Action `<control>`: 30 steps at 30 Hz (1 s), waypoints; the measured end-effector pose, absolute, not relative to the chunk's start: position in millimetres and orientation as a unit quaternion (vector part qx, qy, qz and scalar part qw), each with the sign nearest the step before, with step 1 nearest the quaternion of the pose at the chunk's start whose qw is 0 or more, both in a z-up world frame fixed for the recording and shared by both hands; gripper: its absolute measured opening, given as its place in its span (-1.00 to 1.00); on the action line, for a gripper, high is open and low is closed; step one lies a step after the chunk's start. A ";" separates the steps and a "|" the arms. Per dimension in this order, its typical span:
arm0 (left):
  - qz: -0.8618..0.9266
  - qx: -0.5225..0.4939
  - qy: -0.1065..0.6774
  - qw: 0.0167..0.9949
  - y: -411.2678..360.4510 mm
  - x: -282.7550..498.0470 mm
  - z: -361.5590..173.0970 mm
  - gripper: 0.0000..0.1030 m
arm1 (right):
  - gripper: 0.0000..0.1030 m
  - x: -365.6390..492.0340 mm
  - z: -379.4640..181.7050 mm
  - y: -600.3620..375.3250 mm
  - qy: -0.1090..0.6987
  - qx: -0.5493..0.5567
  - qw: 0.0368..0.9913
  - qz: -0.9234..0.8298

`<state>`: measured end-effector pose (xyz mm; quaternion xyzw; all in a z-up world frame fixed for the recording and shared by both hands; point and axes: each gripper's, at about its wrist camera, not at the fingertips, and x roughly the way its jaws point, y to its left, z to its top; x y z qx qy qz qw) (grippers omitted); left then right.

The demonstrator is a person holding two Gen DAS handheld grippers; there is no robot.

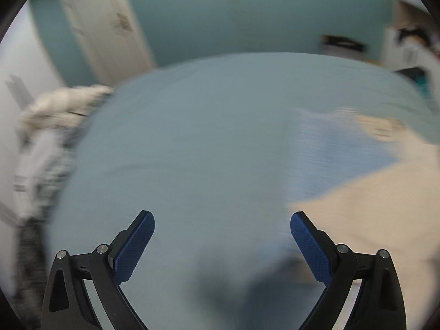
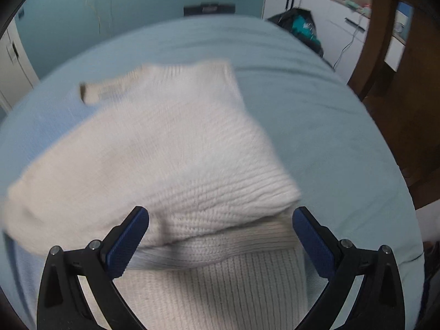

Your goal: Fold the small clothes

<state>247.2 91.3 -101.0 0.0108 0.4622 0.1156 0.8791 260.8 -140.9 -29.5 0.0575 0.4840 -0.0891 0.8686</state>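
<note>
- My left gripper is spread wide with nothing between its 2 blue pads; it hangs over bare bed, away from the cream sweater.
- That view is heavily blurred, so I can make out only rough shapes in it.
- My right gripper is also released, its blue pads apart and gripping nothing, poised directly above the near edge of the cream sweater.
- The sweater is a ribbed knit lying on the bed, with an upper layer doubled over a lower one; the fold line runs between my right pads.
- A cuff of the sweater pokes out at its far left corner.
- A pale blue garment lies under the sweater, showing along its left side.
- In the left view, a heap of grey and white clothes sits at the bed's left edge, well apart from the sweater.
- Beyond the sweater, past the far right corner of the bed, I see a dark bundle with teal in it in front of a white cabinet.
</note>
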 end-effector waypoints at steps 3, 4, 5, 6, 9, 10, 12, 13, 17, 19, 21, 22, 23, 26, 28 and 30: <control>0.034 -0.038 0.525 0.850 59.8 268.4 -127.0 1.00 | 0.98 253.1 -15.9 -159.5 0.449 0.078 0.883 -0.112; 0.016 -0.038 0.552 0.833 44.4 274.8 -142.0 1.00 | 0.98 254.1 -17.2 -166.9 0.446 0.083 0.883 -0.119; 0.010 -0.027 0.578 0.815 32.6 282.3 -159.9 1.00 | 0.98 257.7 -22.4 -178.6 0.451 0.093 0.878 -0.129; 0.018 -0.005 0.603 0.798 22.2 289.7 -181.6 1.00 | 0.98 261.1 -27.4 -184.3 0.458 0.100 0.874 -0.131; 0.071 0.036 0.598 0.797 14.4 298.1 -214.7 1.00 | 0.89 280.1 -64.1 -204.2 0.507 0.160 0.839 -0.111; 0.074 0.040 0.587 0.805 13.1 298.5 -216.6 1.00 | 0.81 285.1 -76.2 -208.2 0.522 0.173 0.829 -0.107; 0.079 0.041 0.579 0.811 14.0 301.5 -215.3 1.00 | 0.78 286.4 -98.7 -216.5 0.524 0.174 0.824 -0.131; 0.081 0.037 0.579 0.810 16.8 303.1 -214.8 1.00 | 0.83 282.2 -101.8 -221.5 0.505 0.178 0.832 -0.145; 0.075 0.001 0.591 0.803 48.5 309.5 -213.8 1.00 | 0.98 277.5 -102.3 -208.1 0.481 0.140 0.843 -0.194; 0.086 -0.016 0.598 0.797 61.3 305.7 -205.6 1.00 | 0.98 275.7 -97.5 -196.5 0.476 0.106 0.849 -0.205; 0.094 -0.026 0.594 0.799 71.1 290.8 -186.4 1.00 | 0.98 267.6 -87.2 -194.8 0.471 0.099 0.851 -0.210; 0.088 -0.026 0.589 0.803 75.2 279.6 -176.9 1.00 | 0.98 261.3 -79.5 -194.4 0.466 0.101 0.853 -0.213; 0.081 -0.021 0.587 0.806 77.3 265.3 -167.5 1.00 | 0.98 253.7 -70.3 -195.3 0.461 0.109 0.855 -0.212; 0.077 0.011 0.598 0.798 83.6 224.2 -157.1 1.00 | 0.98 226.8 -37.7 -195.3 0.463 0.154 0.855 -0.174; 0.073 0.036 0.625 0.777 81.7 190.6 -164.7 1.00 | 0.98 203.9 -27.9 -197.5 0.461 0.187 0.859 -0.124; 0.062 0.045 0.653 0.753 83.1 161.5 -177.1 1.00 | 0.98 182.2 -27.8 -193.0 0.466 0.214 0.853 -0.099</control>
